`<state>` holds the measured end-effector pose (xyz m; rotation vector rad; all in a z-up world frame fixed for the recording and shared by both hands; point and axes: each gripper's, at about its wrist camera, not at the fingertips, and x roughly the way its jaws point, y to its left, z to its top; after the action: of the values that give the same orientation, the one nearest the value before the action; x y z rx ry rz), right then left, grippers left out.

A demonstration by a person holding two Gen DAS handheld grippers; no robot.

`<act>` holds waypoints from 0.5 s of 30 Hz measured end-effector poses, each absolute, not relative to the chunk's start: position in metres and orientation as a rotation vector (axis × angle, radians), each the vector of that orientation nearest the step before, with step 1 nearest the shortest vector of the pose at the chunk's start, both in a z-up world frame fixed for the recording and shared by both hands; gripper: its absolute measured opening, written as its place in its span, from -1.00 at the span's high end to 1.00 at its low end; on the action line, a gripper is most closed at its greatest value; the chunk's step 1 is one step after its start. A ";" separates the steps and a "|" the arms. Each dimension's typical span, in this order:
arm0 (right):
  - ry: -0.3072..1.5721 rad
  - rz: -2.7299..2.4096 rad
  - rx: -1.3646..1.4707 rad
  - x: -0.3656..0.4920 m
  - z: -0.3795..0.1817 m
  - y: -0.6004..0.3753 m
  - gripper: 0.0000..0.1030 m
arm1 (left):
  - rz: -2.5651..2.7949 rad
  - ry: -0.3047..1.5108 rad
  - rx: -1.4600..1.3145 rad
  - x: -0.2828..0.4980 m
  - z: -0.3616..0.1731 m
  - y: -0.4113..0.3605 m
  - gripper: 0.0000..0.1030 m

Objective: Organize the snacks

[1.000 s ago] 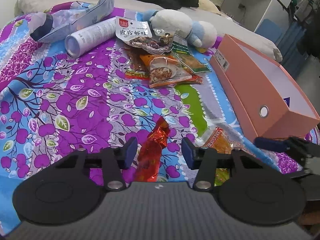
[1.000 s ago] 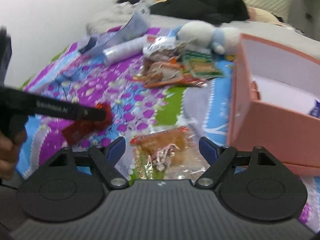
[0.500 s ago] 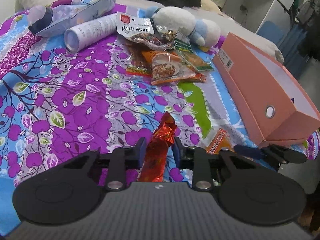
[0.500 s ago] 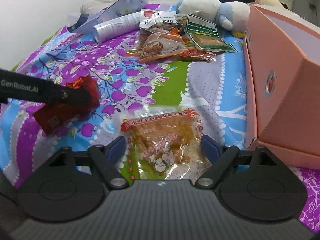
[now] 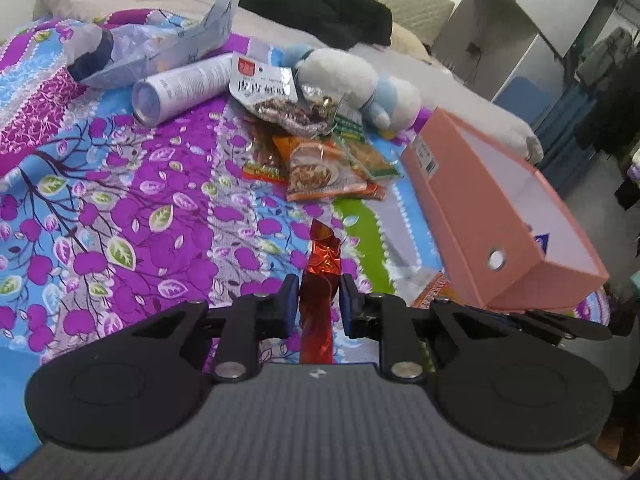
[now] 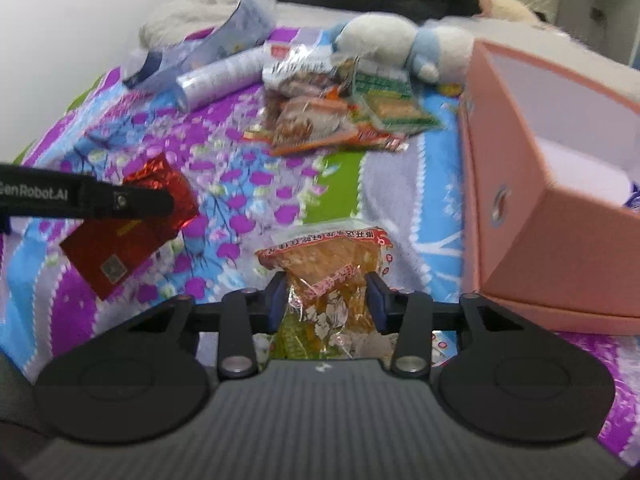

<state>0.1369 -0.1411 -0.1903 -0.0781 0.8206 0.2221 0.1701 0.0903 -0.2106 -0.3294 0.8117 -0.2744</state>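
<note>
My left gripper (image 5: pixel 318 296) has its jaws closing on a shiny red snack packet (image 5: pixel 324 256), and the pads press its sides. The right wrist view shows that red packet (image 6: pixel 132 236) lifted off the floral bedspread under a left finger (image 6: pixel 120 200). My right gripper (image 6: pixel 326 298) has its jaws closing on a clear orange snack packet (image 6: pixel 324 252), which crumples between the pads. An open pink box (image 6: pixel 560 232) lies just right of both grippers, also seen as the pink box (image 5: pixel 480 216). A pile of snack packets (image 5: pixel 320 164) lies further up the bed.
A white and blue plush toy (image 5: pixel 352 80) sits behind the pile. A white tube (image 5: pixel 184 84) and a pale blue bag (image 5: pixel 160 48) lie at the far left. Black clothing (image 5: pixel 320 12) is heaped at the head of the bed.
Both grippers went from standing wide around their packets to pinching them. The red packet has lifted off the bedspread, and the orange packet has crumpled upward.
</note>
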 end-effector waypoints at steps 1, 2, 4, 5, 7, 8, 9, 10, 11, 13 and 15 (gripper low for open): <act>0.814 0.209 -0.078 0.136 -0.185 -0.140 0.13 | -0.278 0.807 -0.332 0.169 -0.206 0.092 0.51; 0.807 0.198 -0.076 0.134 -0.179 -0.138 0.13 | -0.282 0.800 -0.333 0.169 -0.200 0.093 0.51; 0.792 0.182 -0.062 0.131 -0.168 -0.137 0.13 | -0.288 0.794 -0.329 0.168 -0.189 0.095 0.51; 0.783 0.175 -0.052 0.129 -0.162 -0.136 0.13 | -0.292 0.792 -0.329 0.168 -0.184 0.096 0.51; 0.767 0.156 -0.036 0.126 -0.151 -0.135 0.13 | -0.302 0.791 -0.325 0.168 -0.174 0.096 0.51; 0.760 0.148 -0.028 0.125 -0.145 -0.134 0.13 | -0.308 0.787 -0.324 0.168 -0.169 0.097 0.51; 0.750 0.141 -0.018 0.122 -0.138 -0.134 0.13 | -0.315 0.784 -0.327 0.167 -0.164 0.097 0.51; 0.740 0.133 -0.007 0.120 -0.132 -0.135 0.13 | -0.319 0.780 -0.329 0.166 -0.160 0.097 0.51; 0.733 0.124 0.001 0.119 -0.127 -0.135 0.13 | -0.322 0.776 -0.329 0.165 -0.155 0.097 0.51; 0.720 0.109 0.015 0.114 -0.116 -0.136 0.13 | -0.327 0.767 -0.334 0.162 -0.145 0.097 0.51; 0.698 0.103 0.024 0.107 -0.105 -0.138 0.13 | -0.334 0.747 -0.336 0.157 -0.133 0.096 0.51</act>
<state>0.1073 -0.1378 -0.1047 0.0240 0.6976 0.1034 0.1568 0.0960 -0.1330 -0.3362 0.7472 -0.3340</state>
